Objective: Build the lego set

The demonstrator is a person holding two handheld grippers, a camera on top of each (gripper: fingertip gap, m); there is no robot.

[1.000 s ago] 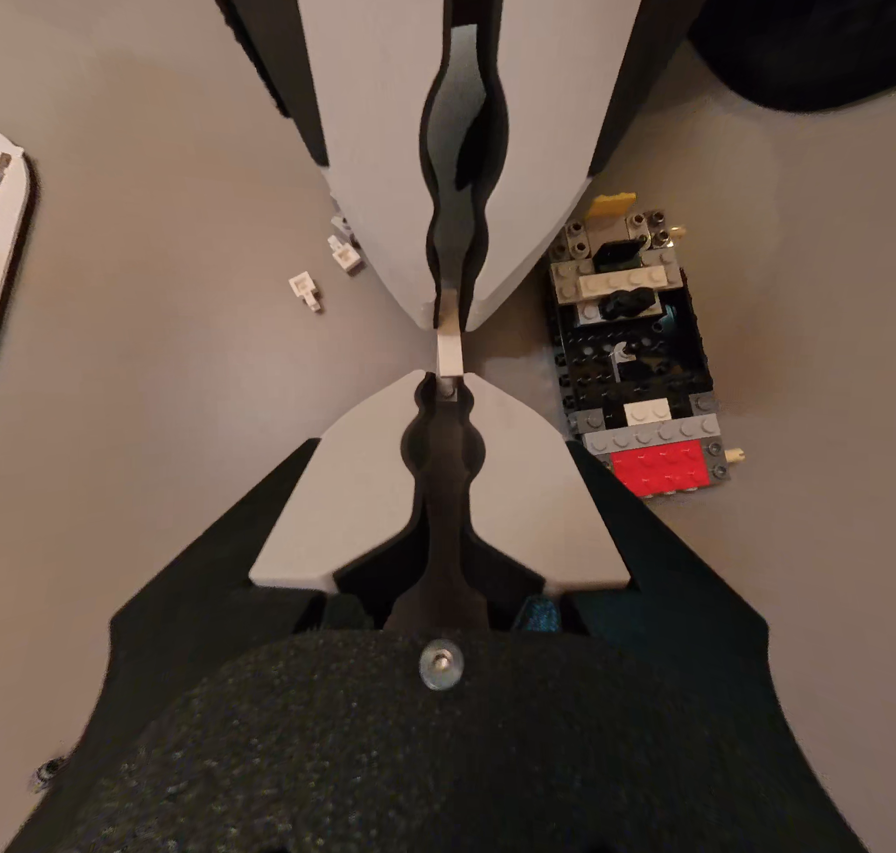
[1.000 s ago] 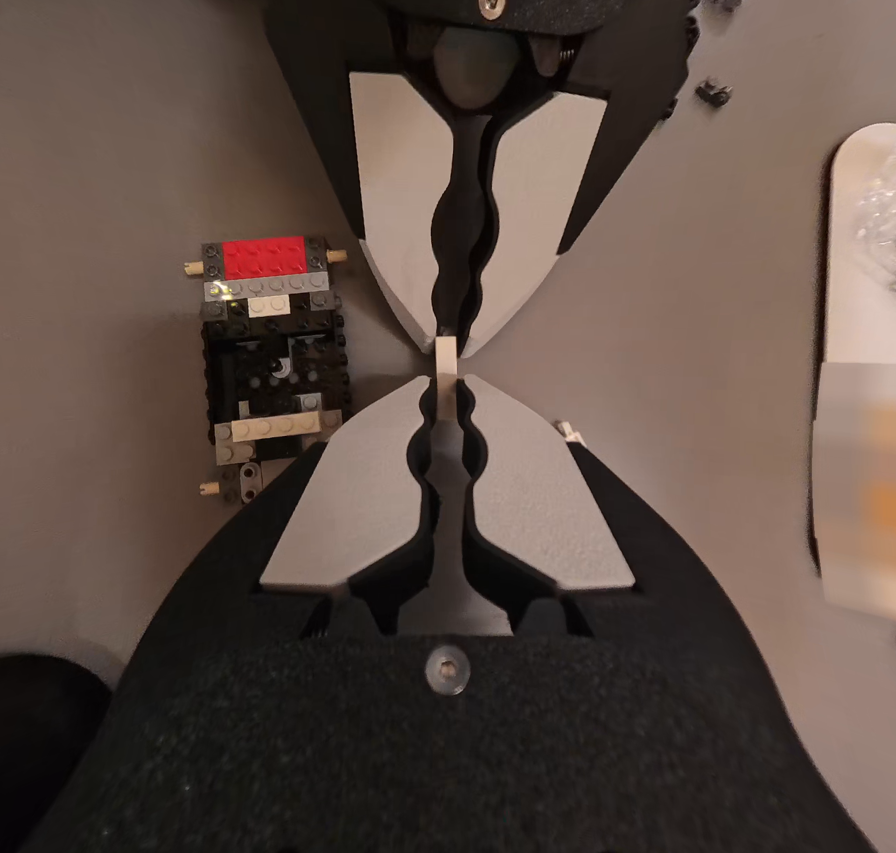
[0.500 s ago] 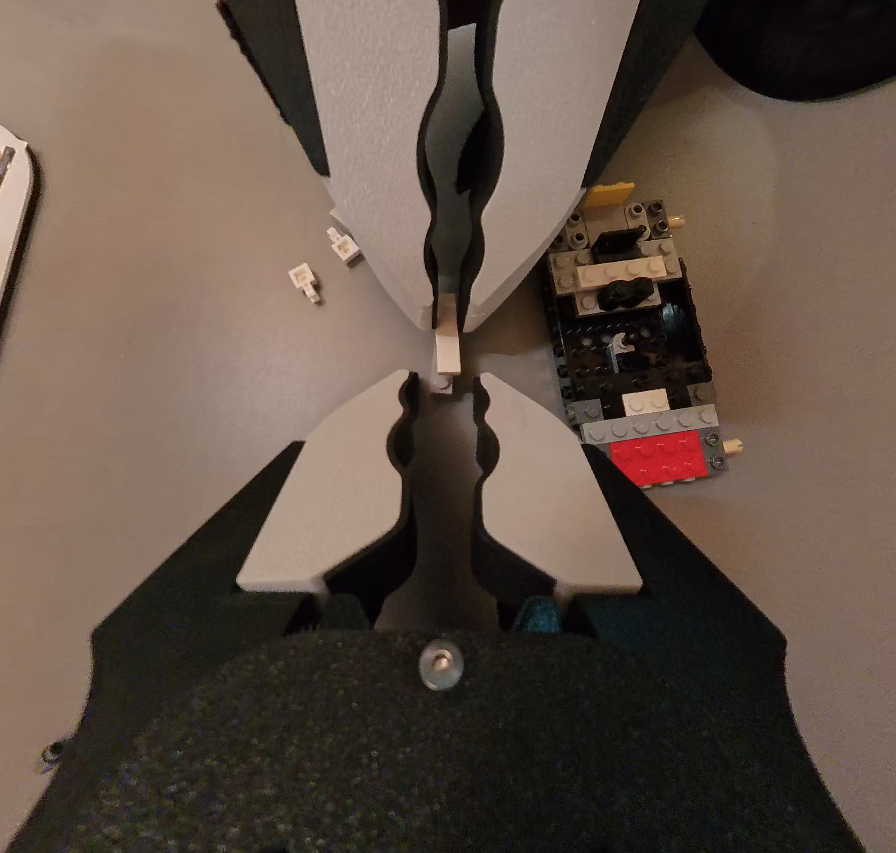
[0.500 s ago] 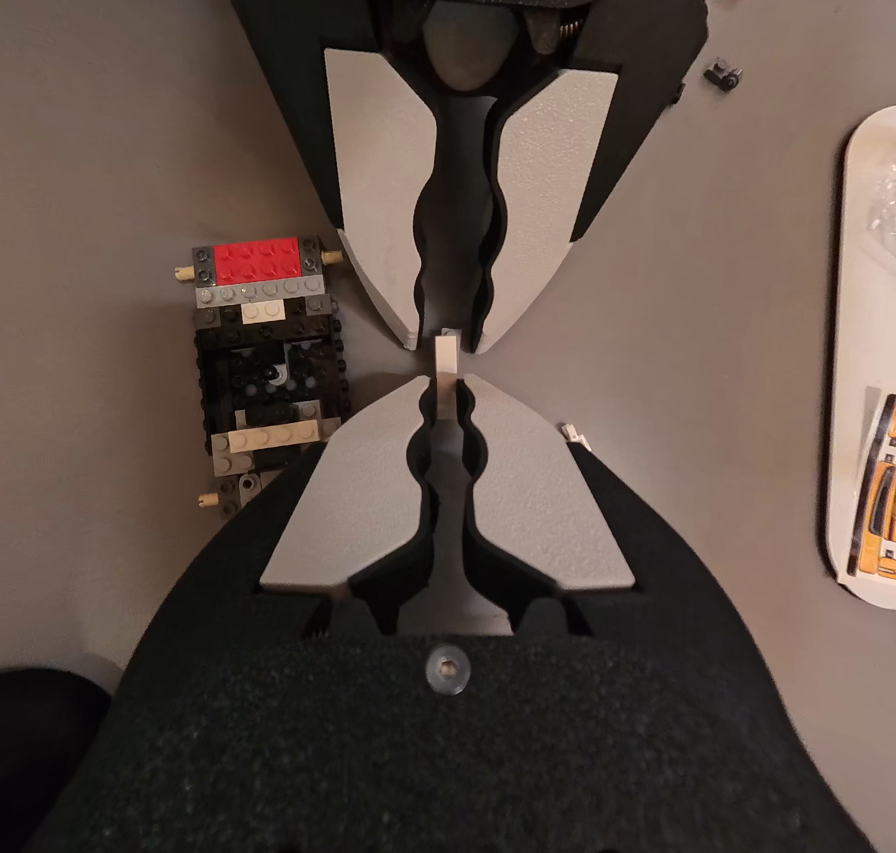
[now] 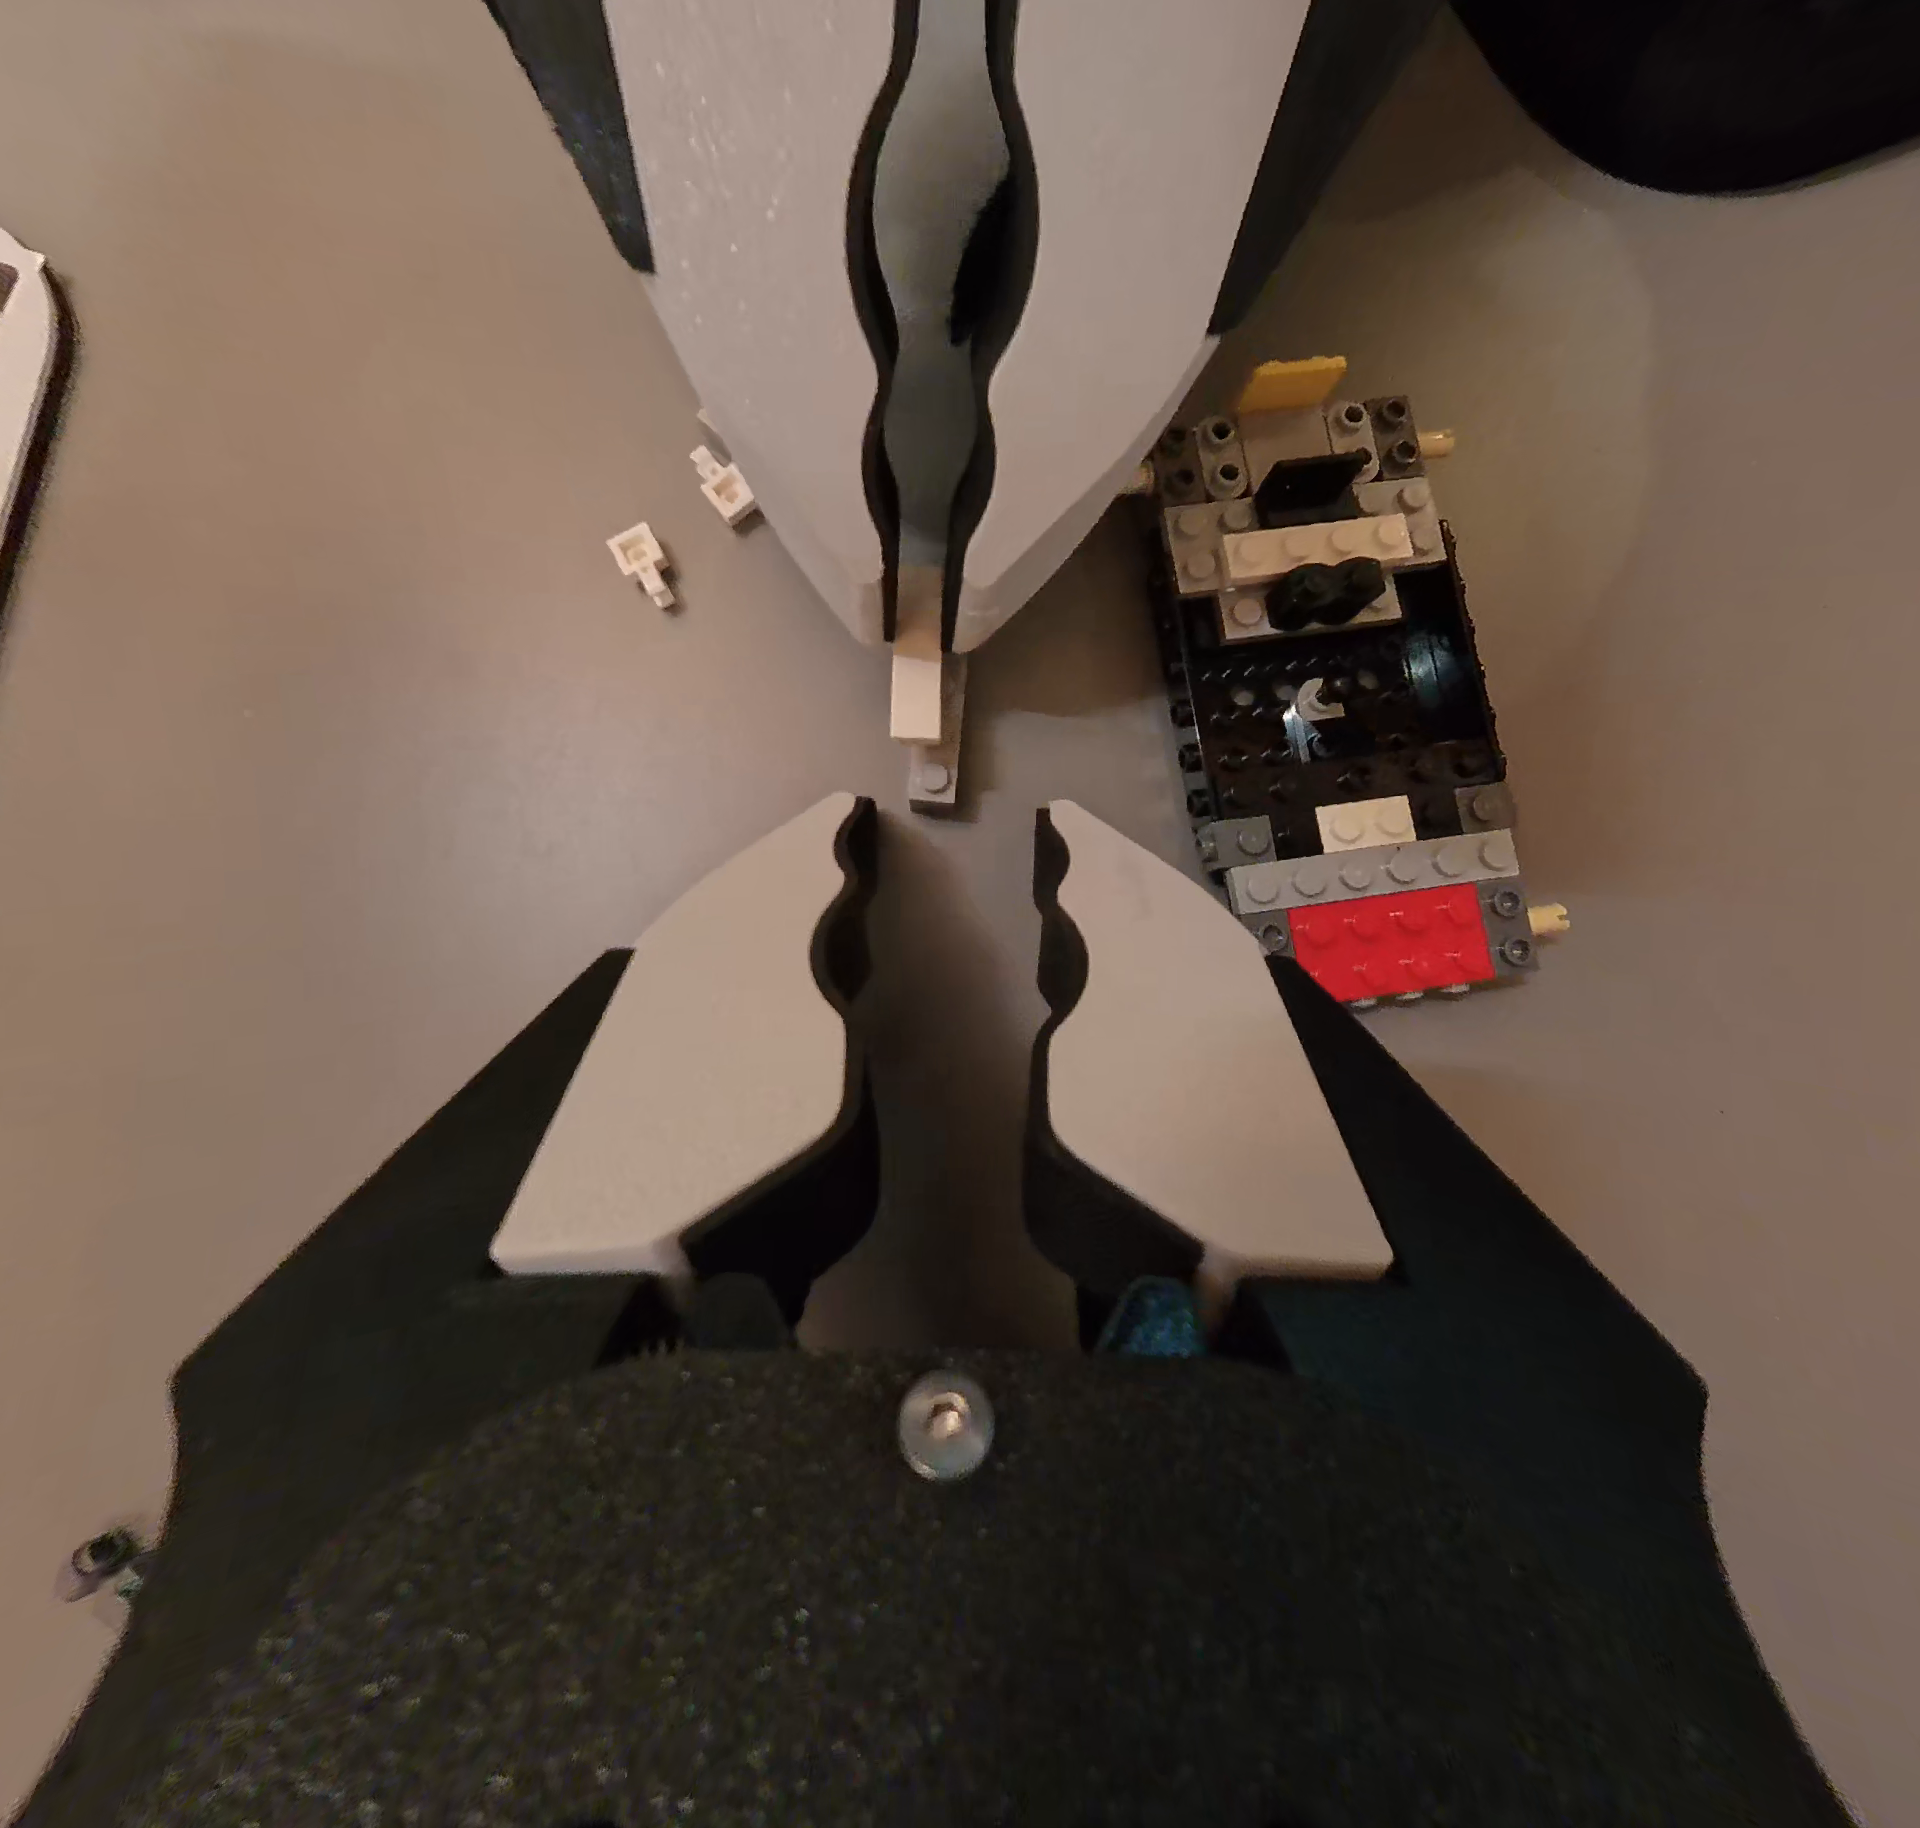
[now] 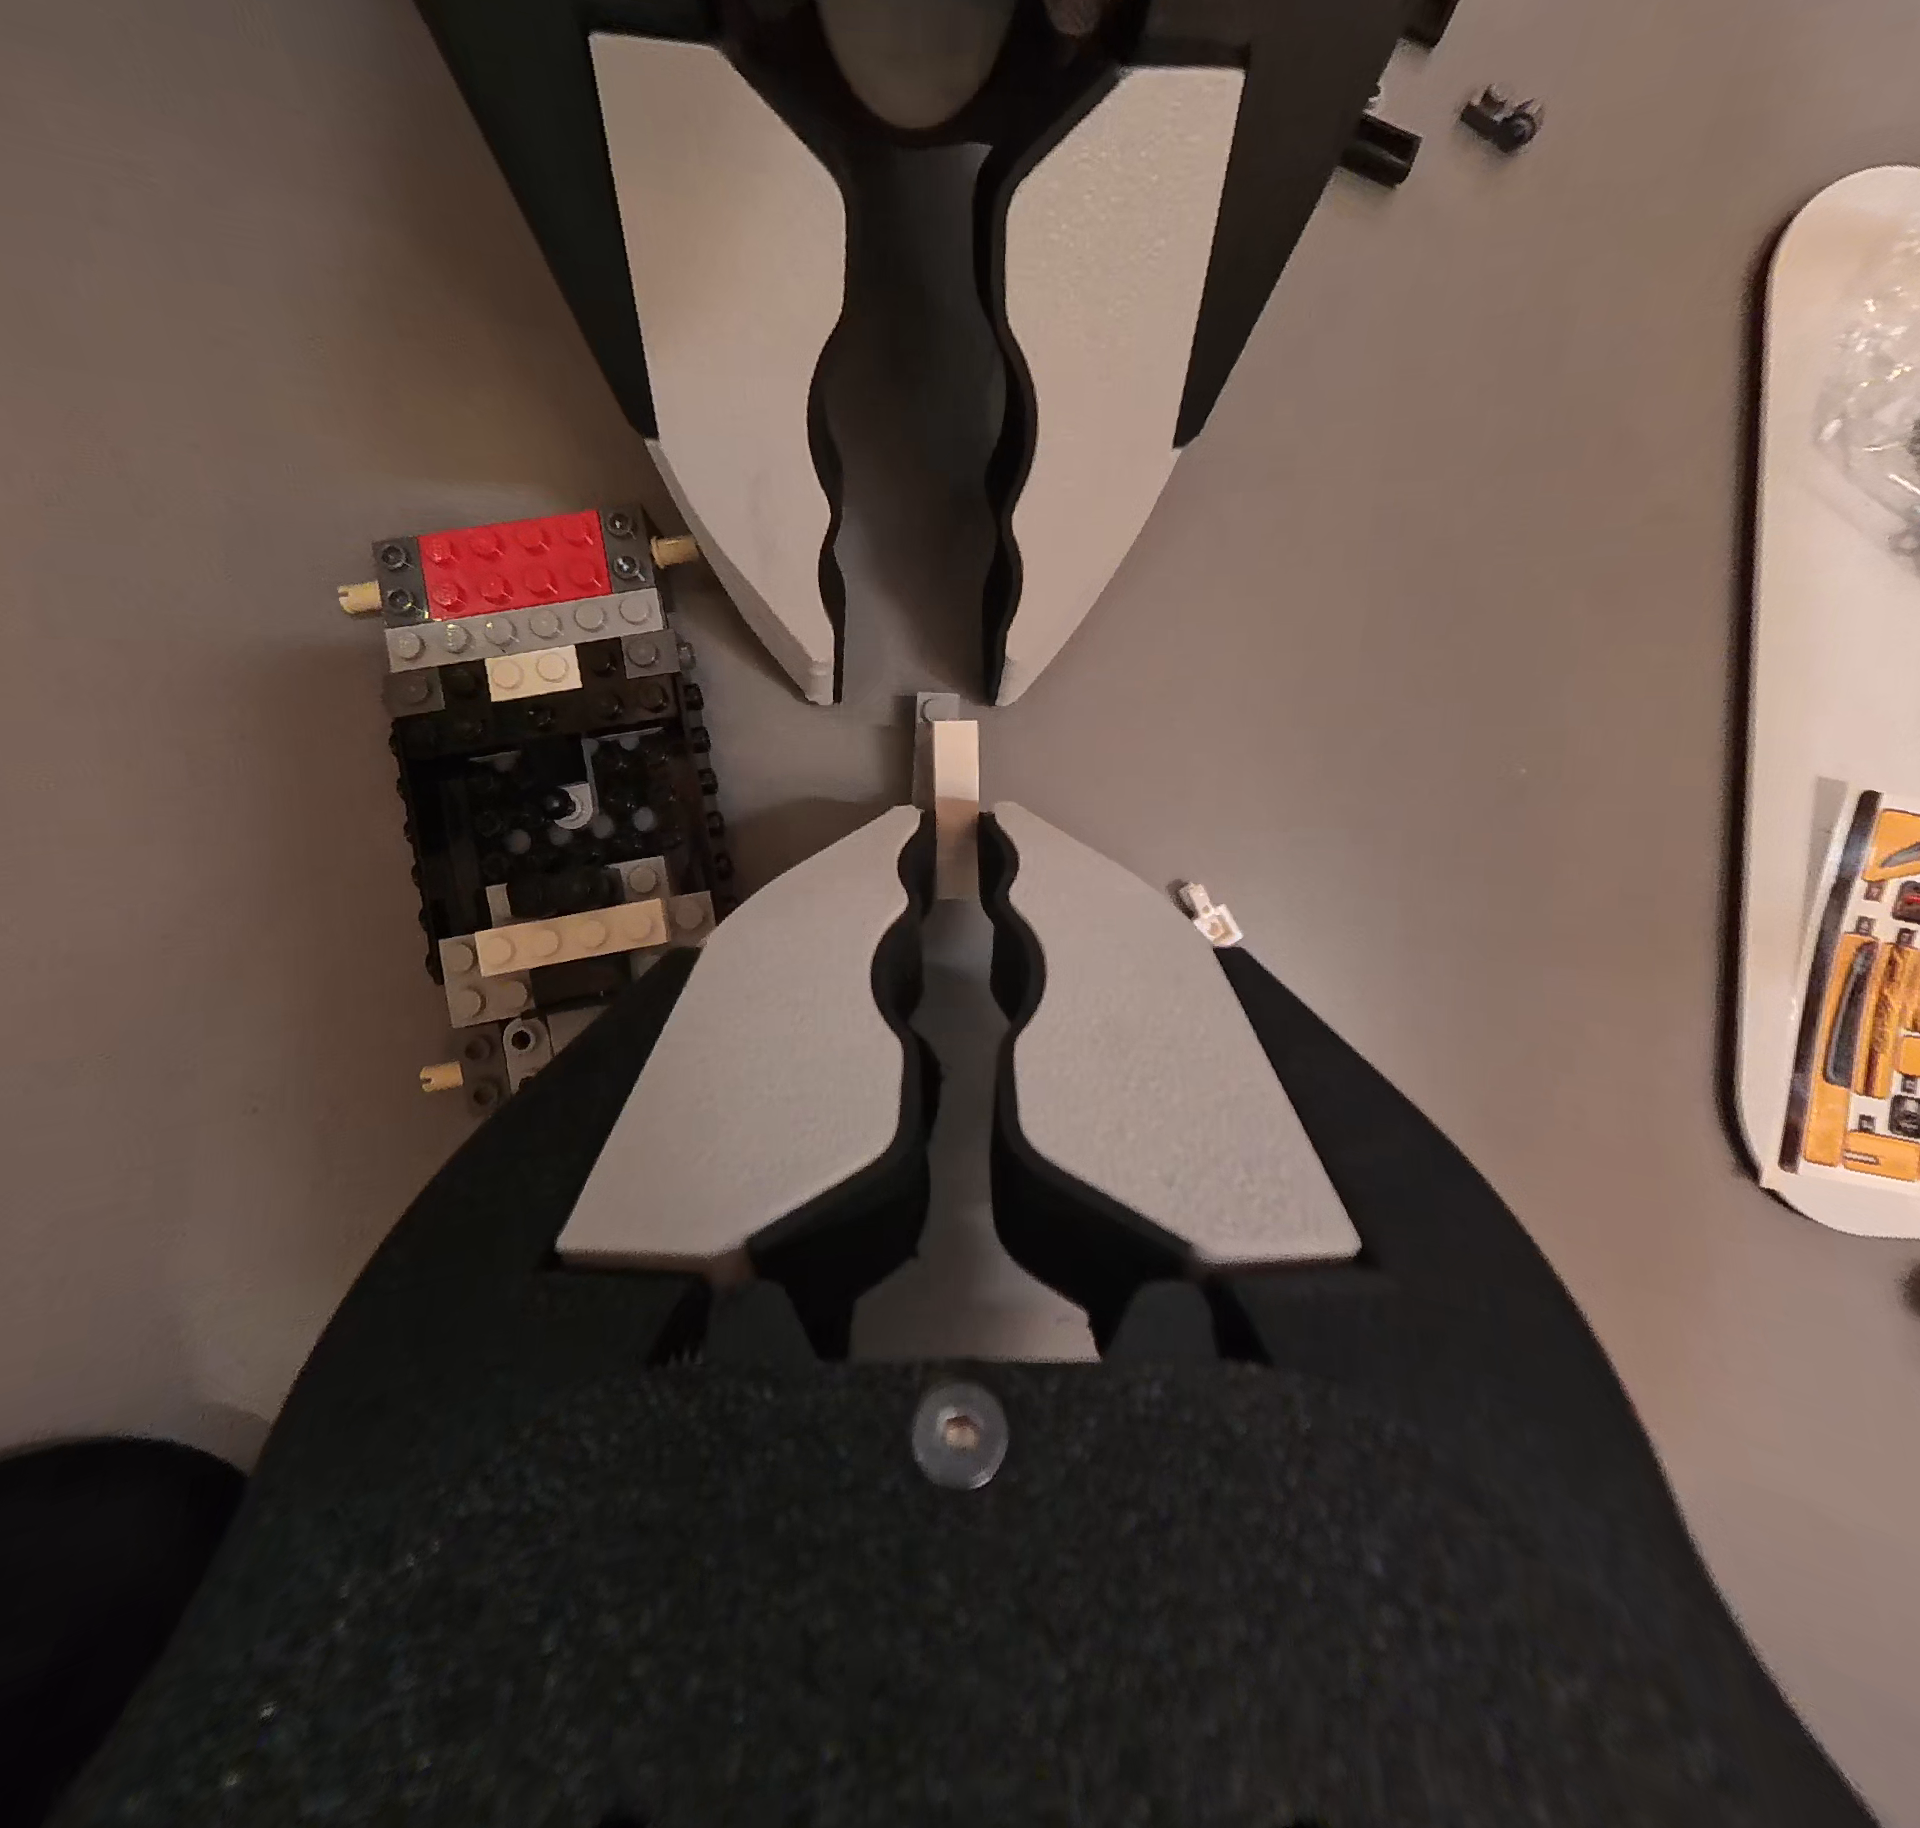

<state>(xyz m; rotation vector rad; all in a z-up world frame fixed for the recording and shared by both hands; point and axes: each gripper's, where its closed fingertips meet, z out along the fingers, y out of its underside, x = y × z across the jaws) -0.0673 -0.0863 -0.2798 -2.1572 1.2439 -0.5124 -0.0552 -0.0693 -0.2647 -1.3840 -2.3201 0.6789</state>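
Pinching the small white-and-grey piece (image 6: 951, 802) at one end, our right gripper (image 6: 948, 817) holds it above the grey table (image 6: 1403, 635), its long axis running straight along our fingers and out toward the opposite tool. The grey plate underneath pokes its studded end past the white part. Our left gripper (image 5: 951, 812) faces it head-on with its jaws spread and nothing between them; the free end of the piece sits just short of that gap, apart from both fingers. So the right gripper alone carries the piece.

The half-built car (image 6: 540, 770) lies on the table just to the side of the two tools, on our right gripper's left, its long axis roughly parallel to the held piece and its red plate (image 6: 514, 563) toward the far end. We judge the coming move swings the piece sideways toward that model. Loose white clips (image 5: 644, 563) lie on the other side, and a white tray (image 6: 1808, 428) rests well apart.
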